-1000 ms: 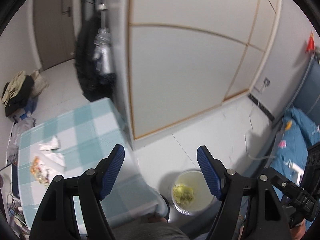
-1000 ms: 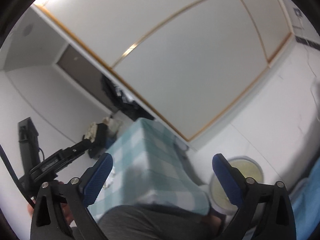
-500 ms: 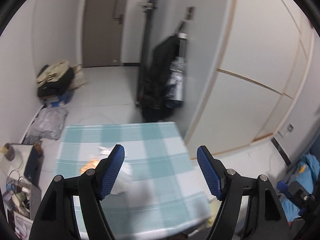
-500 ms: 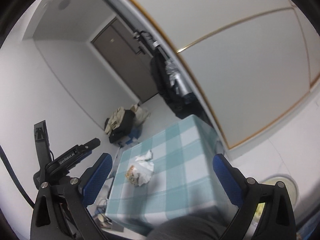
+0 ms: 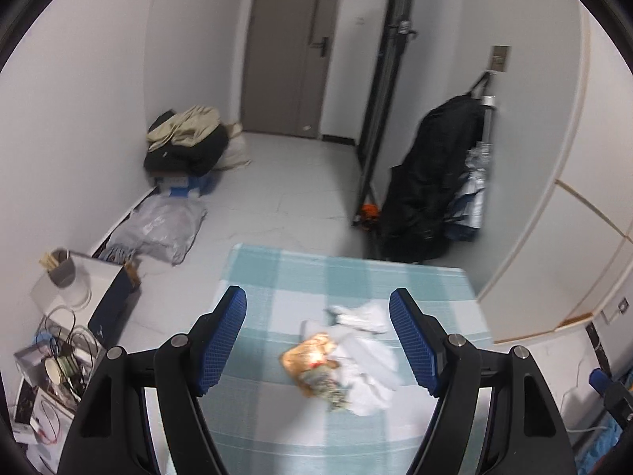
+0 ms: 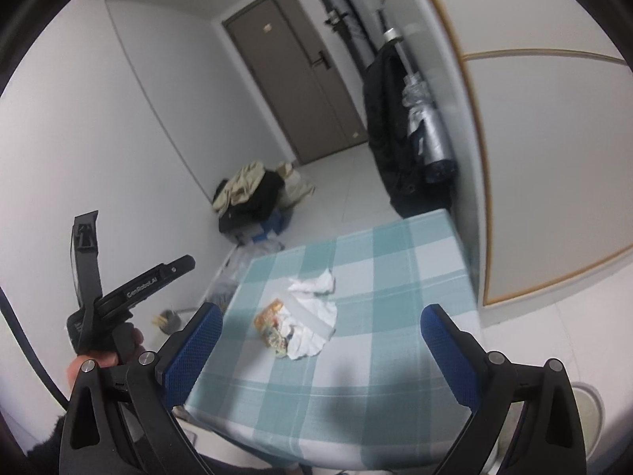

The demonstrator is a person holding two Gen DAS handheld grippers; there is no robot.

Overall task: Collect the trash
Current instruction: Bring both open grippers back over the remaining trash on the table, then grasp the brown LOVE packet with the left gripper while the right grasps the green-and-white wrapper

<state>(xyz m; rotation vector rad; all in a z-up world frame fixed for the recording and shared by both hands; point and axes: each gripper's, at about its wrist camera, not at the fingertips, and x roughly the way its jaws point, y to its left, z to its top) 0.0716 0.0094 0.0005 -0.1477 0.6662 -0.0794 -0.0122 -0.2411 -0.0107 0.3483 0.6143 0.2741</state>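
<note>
the table (image 5: 277, 407) with the teal-and-white checked cloth is the landmark here. the left gripper (image 5: 318, 340) hangs above the table's near part with its blue-padded jaws spread wide and nothing between them. the right gripper (image 6: 320, 352) is also above the table's near edge, jaws wide apart and empty.

the trash sits near the middle of the table: an orange snack wrapper (image 5: 306, 356) lies touching a sheet of white crumpled paper (image 5: 370, 368), with a greyish scrap at the wrapper's near end. a second white crumpled tissue (image 5: 360, 316) lies just beyond them, toward the table's far side. in the right wrist view the same wrapper (image 6: 269, 316), paper (image 6: 312, 324) and tissue (image 6: 314, 283) show on the cloth (image 6: 356, 380), apart from both grippers.

beyond the table's far edge a black coat (image 5: 429, 182) hangs by the wall, and a grey door (image 5: 285, 47) stands farther back. left of the table, on the floor, lies a pile of clothes (image 5: 188, 142). a pale round bin (image 6: 589, 415) shows at the table's right side, low and partly hidden.
</note>
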